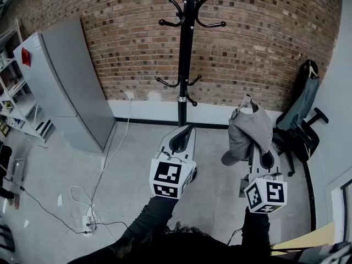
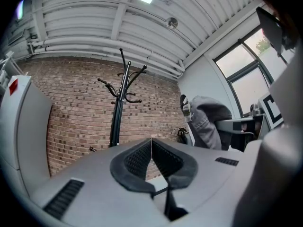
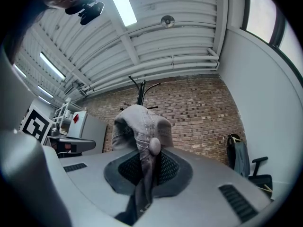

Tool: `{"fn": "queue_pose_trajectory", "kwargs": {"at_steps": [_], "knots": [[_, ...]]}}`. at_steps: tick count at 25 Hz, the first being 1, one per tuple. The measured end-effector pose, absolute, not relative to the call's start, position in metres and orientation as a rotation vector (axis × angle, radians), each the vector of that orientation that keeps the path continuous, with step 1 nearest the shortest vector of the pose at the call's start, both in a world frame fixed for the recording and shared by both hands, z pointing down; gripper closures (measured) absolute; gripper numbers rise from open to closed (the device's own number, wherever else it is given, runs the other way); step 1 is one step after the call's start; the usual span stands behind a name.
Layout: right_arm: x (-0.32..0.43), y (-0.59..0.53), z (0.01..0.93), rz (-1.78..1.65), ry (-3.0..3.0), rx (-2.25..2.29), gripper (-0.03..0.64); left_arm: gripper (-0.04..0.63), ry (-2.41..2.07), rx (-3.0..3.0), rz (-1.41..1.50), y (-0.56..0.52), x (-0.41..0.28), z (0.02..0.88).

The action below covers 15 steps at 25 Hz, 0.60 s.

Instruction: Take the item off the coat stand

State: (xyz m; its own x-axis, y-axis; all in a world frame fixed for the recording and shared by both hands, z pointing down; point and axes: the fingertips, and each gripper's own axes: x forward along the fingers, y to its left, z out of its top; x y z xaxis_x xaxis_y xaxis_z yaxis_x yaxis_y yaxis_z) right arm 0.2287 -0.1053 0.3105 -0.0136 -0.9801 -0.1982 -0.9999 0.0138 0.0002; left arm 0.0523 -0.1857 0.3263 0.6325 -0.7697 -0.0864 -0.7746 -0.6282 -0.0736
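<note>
The black coat stand (image 1: 185, 54) rises in front of the brick wall, and its hooks are bare. A grey cap (image 1: 250, 128) hangs off the stand to its right, with my right gripper (image 1: 256, 147) shut on it. In the right gripper view the cap's fabric (image 3: 142, 126) is pinched between the pads of the right gripper (image 3: 146, 162), with the stand (image 3: 140, 86) behind it. My left gripper (image 1: 185, 132) is shut and empty, held below the stand's pole. In the left gripper view the left gripper (image 2: 151, 144) has its pads together, the stand (image 2: 118, 108) lies ahead and the cap (image 2: 206, 119) is at the right.
A grey cabinet (image 1: 66, 81) stands against the wall at the left, with shelves (image 1: 16, 106) beside it. Cables and a power strip (image 1: 88, 220) lie on the floor. An office chair (image 1: 300, 139) with a dark jacket (image 1: 304, 95) hanging above it stands at the right.
</note>
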Motion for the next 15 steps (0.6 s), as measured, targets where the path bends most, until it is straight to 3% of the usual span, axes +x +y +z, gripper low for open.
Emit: {"fn": "queue_pose_trajectory", "kwargs": {"at_steps": [15], "knots": [[0.2255,-0.1023,0.3078,0.205,2.134,-2.092,0.592,0.581,1.313,-2.728,0.076,-0.1797,0.0462,0.3212]]}}
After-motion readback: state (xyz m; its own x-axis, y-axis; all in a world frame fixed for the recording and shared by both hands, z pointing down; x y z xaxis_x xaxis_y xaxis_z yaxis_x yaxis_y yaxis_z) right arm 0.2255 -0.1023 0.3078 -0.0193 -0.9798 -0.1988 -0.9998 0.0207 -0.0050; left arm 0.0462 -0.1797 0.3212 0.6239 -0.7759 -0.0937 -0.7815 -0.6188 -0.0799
